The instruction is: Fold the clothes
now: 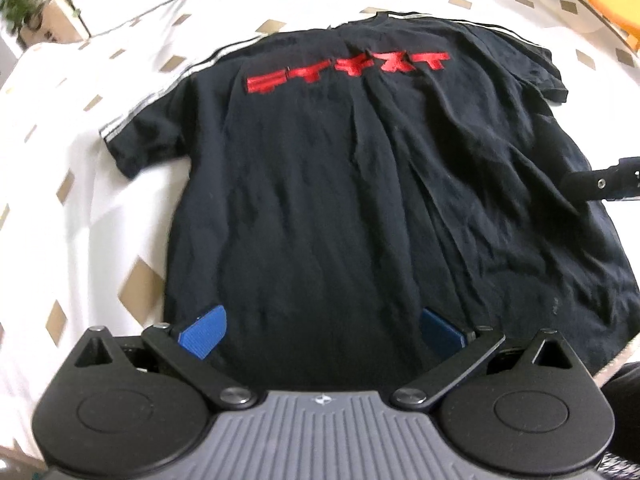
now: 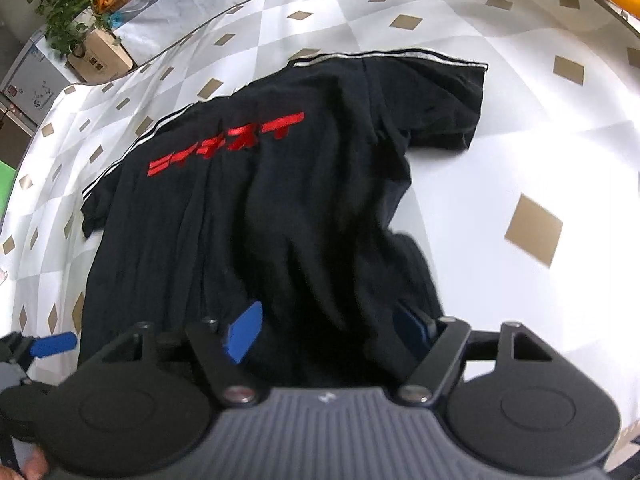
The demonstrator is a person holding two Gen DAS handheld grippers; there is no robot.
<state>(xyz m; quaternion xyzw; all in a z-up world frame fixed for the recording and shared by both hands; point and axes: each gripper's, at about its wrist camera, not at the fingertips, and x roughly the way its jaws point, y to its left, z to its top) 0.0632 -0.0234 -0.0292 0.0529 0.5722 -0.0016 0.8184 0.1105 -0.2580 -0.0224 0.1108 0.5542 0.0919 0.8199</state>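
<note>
A white tablecloth (image 2: 460, 184) with tan diamonds fills both views, and on it, mid-frame, lies a black T-shirt (image 1: 320, 184) spread flat, silver stripes along its shoulders. Red block lettering (image 1: 348, 70) crosses its upper part; the characters cannot be read. At the bottom of each view the left gripper (image 1: 323, 332) and right gripper (image 2: 324, 332) stand over the hem, blue pads apart, clamping nothing.

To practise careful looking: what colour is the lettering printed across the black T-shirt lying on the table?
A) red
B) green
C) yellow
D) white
A: the lettering across the upper part of the black T-shirt is bright red in both wrist views; the only pale marks on the shirt are the stripes along its shoulders.
</note>
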